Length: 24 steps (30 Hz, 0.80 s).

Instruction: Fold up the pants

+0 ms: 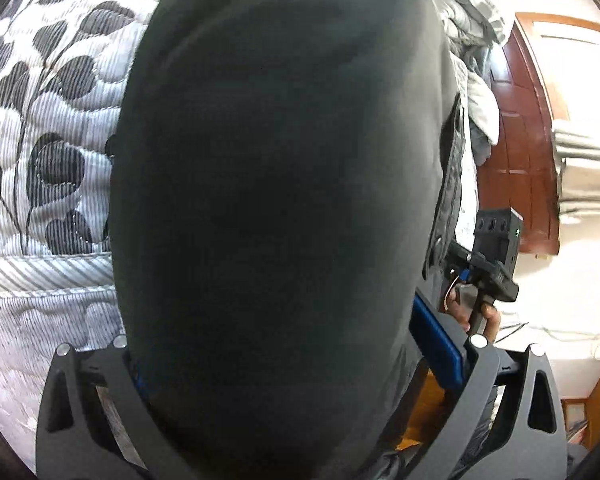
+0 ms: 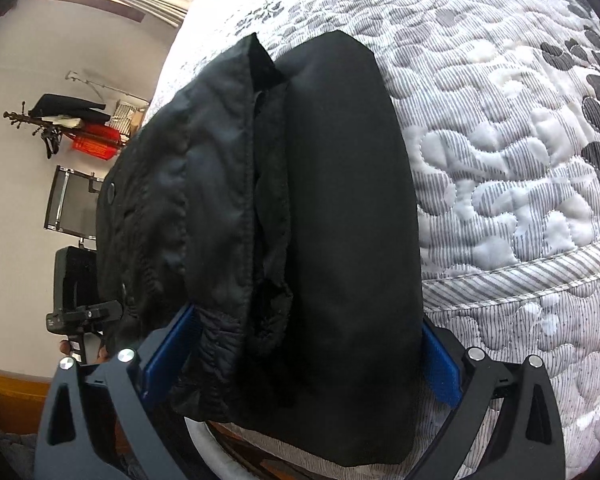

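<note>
The black pants (image 2: 300,208) are bundled thick between the fingers of the right gripper (image 2: 300,360), several folded layers stacked side by side and running straight ahead of the tool; the gathered waistband with a small button sits toward its left finger and a smooth flat panel toward its right finger. Both blue pads (image 2: 440,364) press against the outer faces of the bundle, so this gripper is clamped on the pants with its fingers held wide by the cloth. In the left wrist view the same pants (image 1: 276,200) fill nearly the whole field directly ahead of the left gripper (image 1: 296,364), a dark smooth mass lying between its fingers; the blue pad (image 1: 436,344) on the right finger touches the fabric's edge, the left pad is hidden behind the cloth, and whether this gripper actually pinches the pants cannot be told. Past the pants, ahead and to the right of the right gripper, lies the quilted bedspread (image 2: 520,160) with its grey leaf print, its piped edge just beside the bundle. To the right of the left gripper the other tool's black body (image 1: 496,256) shows, held by a hand (image 1: 484,316), with a brown wooden door (image 1: 520,152) beyond.
</note>
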Each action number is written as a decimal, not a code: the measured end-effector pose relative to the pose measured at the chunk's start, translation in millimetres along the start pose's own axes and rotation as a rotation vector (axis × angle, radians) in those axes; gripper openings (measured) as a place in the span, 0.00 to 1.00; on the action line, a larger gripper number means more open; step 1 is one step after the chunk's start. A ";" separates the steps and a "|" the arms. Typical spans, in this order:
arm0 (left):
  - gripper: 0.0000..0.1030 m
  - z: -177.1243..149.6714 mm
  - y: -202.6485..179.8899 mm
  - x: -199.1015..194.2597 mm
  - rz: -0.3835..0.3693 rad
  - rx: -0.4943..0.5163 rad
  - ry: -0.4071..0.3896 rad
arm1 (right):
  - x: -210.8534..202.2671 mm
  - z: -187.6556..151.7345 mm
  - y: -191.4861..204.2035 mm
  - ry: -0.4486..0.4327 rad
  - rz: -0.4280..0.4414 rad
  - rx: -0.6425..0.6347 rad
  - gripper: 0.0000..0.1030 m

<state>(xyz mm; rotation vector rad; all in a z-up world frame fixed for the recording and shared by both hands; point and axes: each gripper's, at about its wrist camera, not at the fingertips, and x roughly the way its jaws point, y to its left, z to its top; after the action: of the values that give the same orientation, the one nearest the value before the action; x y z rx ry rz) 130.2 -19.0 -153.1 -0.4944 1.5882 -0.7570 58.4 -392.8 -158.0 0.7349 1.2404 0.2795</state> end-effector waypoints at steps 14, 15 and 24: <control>0.97 8.8 1.3 3.6 -0.028 -0.106 -0.002 | -3.4 -6.0 1.2 -0.010 -0.006 0.014 0.96; 0.97 9.7 -0.3 6.1 -0.028 -0.112 -0.002 | -3.4 -6.1 1.0 -0.012 -0.006 0.016 0.96; 0.97 15.0 3.5 9.7 -0.031 -0.142 0.002 | -3.5 -6.7 1.0 -0.021 -0.011 0.018 0.96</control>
<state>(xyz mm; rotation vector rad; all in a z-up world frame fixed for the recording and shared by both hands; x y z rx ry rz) 143.7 -26.2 -162.9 -0.6226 1.6465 -0.6702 51.3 -391.7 -155.6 0.7446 1.2279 0.2509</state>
